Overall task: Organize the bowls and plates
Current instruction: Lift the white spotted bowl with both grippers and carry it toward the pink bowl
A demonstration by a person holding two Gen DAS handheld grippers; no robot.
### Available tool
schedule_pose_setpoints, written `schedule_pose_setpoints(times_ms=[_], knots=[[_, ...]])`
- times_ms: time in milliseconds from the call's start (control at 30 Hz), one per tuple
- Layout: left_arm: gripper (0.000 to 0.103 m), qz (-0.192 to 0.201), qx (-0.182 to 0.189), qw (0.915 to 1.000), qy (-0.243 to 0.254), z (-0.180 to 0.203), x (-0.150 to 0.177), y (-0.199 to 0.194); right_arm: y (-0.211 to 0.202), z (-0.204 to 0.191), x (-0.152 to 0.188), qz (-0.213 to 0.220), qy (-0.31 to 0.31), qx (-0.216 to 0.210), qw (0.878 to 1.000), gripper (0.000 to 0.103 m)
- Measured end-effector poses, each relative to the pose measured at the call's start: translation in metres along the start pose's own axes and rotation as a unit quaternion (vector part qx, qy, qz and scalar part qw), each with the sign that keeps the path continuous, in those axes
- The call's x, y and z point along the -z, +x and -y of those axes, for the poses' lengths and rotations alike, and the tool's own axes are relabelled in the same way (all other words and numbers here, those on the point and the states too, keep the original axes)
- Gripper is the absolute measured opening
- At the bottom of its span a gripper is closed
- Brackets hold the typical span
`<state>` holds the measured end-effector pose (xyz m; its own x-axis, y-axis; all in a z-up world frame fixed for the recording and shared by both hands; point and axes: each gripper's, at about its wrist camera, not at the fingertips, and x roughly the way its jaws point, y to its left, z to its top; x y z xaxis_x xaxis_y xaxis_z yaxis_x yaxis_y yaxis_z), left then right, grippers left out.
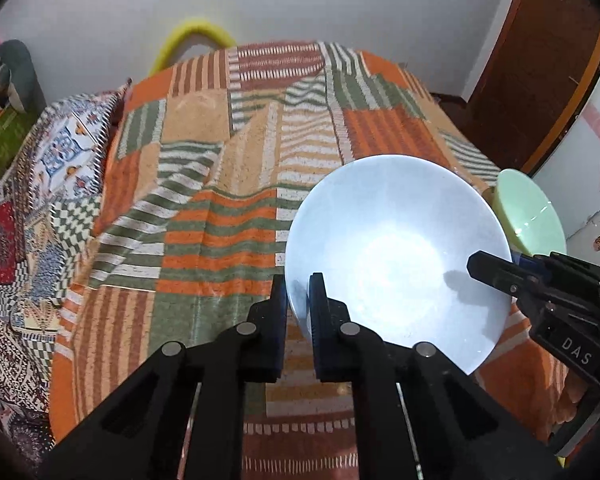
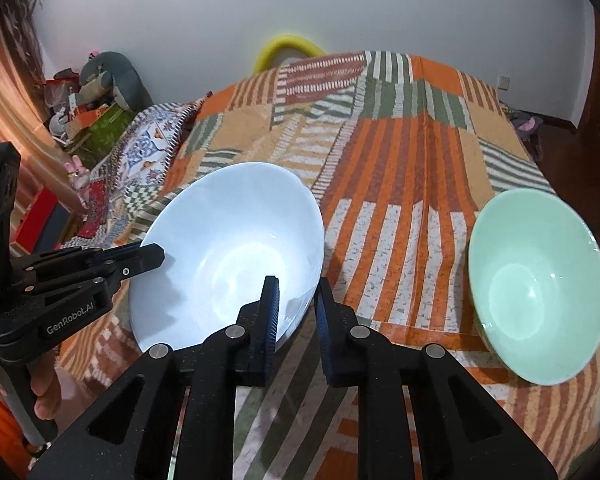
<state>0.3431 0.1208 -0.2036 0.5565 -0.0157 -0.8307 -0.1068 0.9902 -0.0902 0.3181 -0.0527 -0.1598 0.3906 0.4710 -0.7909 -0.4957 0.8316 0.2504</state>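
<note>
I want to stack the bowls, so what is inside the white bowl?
The white bowl looks empty: only glare and shadows inside. Both grippers' jaws clamp its rim at opposite sides, covering small patches there. The green bowl also looks empty.

Each wrist camera sat close behind its own fingers, angled steeply down over the patchwork bedspread toward the far wall. Both views shared the white bowl, the green bowl at right, and each other's gripper.

white bowl, 2 tools gripping rim
</note>
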Motion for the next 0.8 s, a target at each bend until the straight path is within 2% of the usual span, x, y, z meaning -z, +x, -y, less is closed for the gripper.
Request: schedule_pose_setpoints(times_ms=[233,600,800], knots=[[0.01,0.032,-0.015,0.9993,0.014,0.01,0.01,-0.046,-0.031,-0.013,0.001,0.02,-0.006,-0.007,1.0,0.016],[0.01,0.062,-0.004,0.9981,0.007,0.013,0.042,-0.121,-0.085,-0.043,0.021,0.049,-0.024,-0.023,0.998,0.016],[0.01,0.073,0.002,0.9973,0.002,0.008,0.07,-0.157,-0.107,-0.058,0.037,0.058,-0.031,-0.033,0.997,0.016]])
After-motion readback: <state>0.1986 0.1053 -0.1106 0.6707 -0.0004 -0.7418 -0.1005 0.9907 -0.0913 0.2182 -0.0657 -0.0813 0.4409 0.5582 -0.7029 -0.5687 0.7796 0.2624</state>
